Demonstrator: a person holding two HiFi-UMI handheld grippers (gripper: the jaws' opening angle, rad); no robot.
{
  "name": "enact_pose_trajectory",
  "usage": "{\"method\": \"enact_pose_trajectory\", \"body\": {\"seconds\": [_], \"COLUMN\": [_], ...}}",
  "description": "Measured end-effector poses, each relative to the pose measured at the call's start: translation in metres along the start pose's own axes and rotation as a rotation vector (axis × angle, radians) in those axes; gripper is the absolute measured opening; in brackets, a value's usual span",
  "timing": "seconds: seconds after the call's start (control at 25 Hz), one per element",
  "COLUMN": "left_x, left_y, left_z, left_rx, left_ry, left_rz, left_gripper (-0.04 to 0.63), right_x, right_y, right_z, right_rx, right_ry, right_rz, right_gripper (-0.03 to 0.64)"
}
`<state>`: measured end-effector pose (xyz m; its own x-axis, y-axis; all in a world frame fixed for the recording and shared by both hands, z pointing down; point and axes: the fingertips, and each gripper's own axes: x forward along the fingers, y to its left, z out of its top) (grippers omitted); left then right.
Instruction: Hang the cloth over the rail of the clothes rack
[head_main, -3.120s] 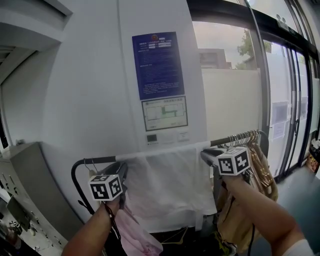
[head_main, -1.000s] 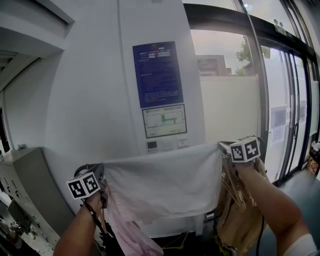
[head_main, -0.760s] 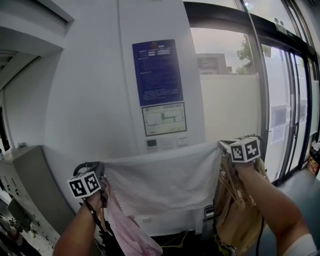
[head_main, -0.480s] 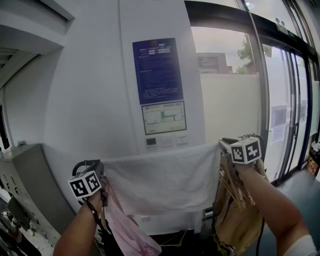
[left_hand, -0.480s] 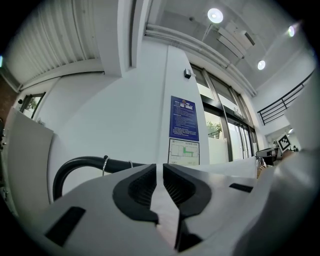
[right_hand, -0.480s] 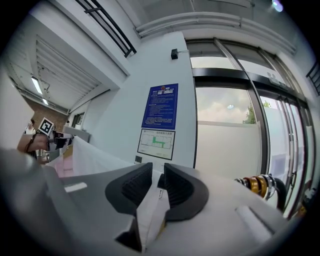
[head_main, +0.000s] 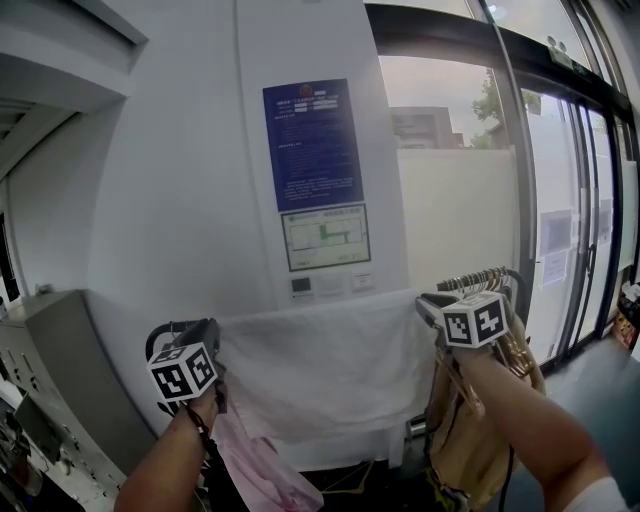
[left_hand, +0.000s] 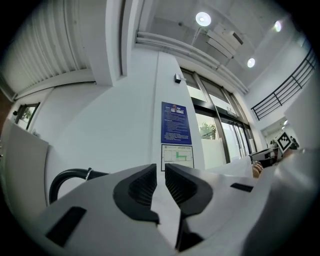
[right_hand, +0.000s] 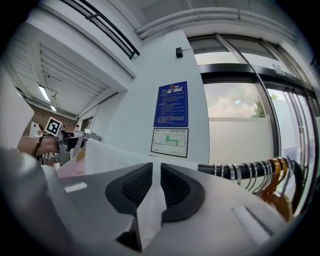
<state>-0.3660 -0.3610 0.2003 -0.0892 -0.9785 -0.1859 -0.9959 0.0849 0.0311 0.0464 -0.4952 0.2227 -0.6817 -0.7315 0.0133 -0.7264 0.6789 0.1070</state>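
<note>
No text legible anywhere.
Upper centre, on white wall (head_main: 180, 200): dark blue rectangular poster (head_main: 312, 140), white print too small to read.
Directly below: white floor-plan sheet (head_main: 325, 237) with green marks, captions unreadable.
Beneath that: small labels (head_main: 345, 283), illegible.

Blue notice (head_main: 313, 140) on white wall (head_main: 170, 200), floor plan (head_main: 324, 236) beneath, grey cabinet (head_main: 50, 360) left, glass doors (head_main: 585, 200) right

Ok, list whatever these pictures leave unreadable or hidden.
Rail, middle: cloth covers it in every view.
Rack, feet: head view's lower edge cuts them off.
Poster print: too small in all views.
Whether the right gripper's jaws press the cloth: right gripper view shows cloth filling the gap.
</note>
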Motion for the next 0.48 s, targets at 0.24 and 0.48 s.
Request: {"method": "enact_pose_trajectory", "body": {"seconds": [0.24, 0.48], "left_x": [0.003, -0.002], "left_y": [-0.077, -0.170], "left_z": [-0.015, -0.047], "left_rx": [0.051, 0.065], "left_ry": [0.042, 0.072], "left_rz": [-0.130, -0.288], "left_gripper": [0.006, 0.006], "right_x": [0.003, 0.019], "right_y": [0.035, 0.109], "right_z": [-0.002, -0.008], "right_rx": [0.011, 0.010], "right_ry": [-0.045, -0.058], "right_rz": [0.032, 0.127], "right_gripper": [0.003, 0.003]}}
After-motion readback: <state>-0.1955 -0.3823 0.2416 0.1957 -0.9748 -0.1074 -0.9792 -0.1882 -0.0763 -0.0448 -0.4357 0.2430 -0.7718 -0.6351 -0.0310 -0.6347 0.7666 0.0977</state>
